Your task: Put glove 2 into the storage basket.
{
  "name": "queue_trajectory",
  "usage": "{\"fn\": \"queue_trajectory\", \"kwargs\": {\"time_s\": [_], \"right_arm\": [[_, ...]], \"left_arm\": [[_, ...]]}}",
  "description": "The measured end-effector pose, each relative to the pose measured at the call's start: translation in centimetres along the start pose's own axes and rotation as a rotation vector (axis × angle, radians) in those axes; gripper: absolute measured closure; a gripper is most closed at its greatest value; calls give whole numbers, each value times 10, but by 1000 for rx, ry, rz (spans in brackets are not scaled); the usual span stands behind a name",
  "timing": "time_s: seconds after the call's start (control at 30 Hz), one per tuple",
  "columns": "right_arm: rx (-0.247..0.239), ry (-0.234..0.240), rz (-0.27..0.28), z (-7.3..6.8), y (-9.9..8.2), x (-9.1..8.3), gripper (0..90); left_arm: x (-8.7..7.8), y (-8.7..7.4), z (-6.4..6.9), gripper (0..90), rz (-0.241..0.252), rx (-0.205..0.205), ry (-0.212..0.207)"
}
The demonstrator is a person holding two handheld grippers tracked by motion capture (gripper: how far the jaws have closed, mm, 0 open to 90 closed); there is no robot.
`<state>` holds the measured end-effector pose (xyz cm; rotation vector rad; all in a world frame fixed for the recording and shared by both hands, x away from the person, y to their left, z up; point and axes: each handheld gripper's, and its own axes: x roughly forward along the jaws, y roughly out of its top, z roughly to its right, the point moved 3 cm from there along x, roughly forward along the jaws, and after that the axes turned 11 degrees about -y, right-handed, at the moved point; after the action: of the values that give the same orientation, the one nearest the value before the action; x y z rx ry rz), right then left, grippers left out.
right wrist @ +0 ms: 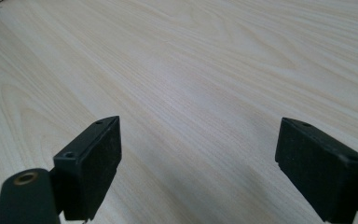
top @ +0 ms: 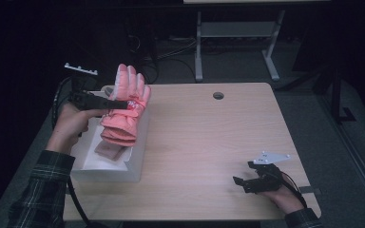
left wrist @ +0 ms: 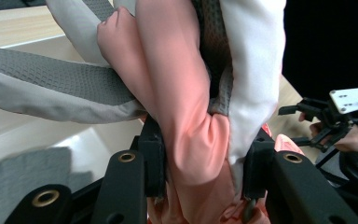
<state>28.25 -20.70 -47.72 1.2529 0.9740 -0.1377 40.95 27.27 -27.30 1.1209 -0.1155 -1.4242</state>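
A pink padded glove [top: 126, 107] with pale fingertips hangs over a white open box [top: 138, 156] at the table's left side. My left gripper [top: 123, 103] is shut on it from the left, at the palm. In the left gripper view the glove [left wrist: 186, 107] is pinched between the two black jaws, its grey grip patches and white lining showing. A folded beige-pink item [top: 108, 151] lies in the box beneath it. My right gripper [top: 246, 179] rests near the table's front right edge, open; its jaws stand wide apart over bare wood [right wrist: 191, 93].
The light wooden table [top: 209, 142] has a round cable hole [top: 218, 95] near its far edge. Behind the table stands a grey desk frame [top: 237, 42] on a dark floor. The other hand with its gripper [left wrist: 335, 116] appears at the right of the left gripper view.
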Motion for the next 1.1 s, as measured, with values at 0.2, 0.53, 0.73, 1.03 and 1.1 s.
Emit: {"fn": "queue_trajectory", "kwargs": {"time_s": [0.2, 0.53, 0.73, 1.03, 1.1], "right_arm": [[0, -1, -2, 0, 0, 0, 141], [-3, 0, -6, 0, 0, 0, 141], [-5, -2, -8, 1, 0, 1, 141], [-3, 0, -10, 1, 0, 0, 141], [-3, 1, -10, 1, 0, 0, 141]], "left_arm": [[-12, -8, -12, 605, -2, -16, 38], [-17, -23, -40, 603, -18, -54, 87], [-9, -31, -52, 603, -30, -79, 93], [9, -42, -67, 602, -71, -105, 111], [13, -44, -71, 602, -76, -114, 112]]}}
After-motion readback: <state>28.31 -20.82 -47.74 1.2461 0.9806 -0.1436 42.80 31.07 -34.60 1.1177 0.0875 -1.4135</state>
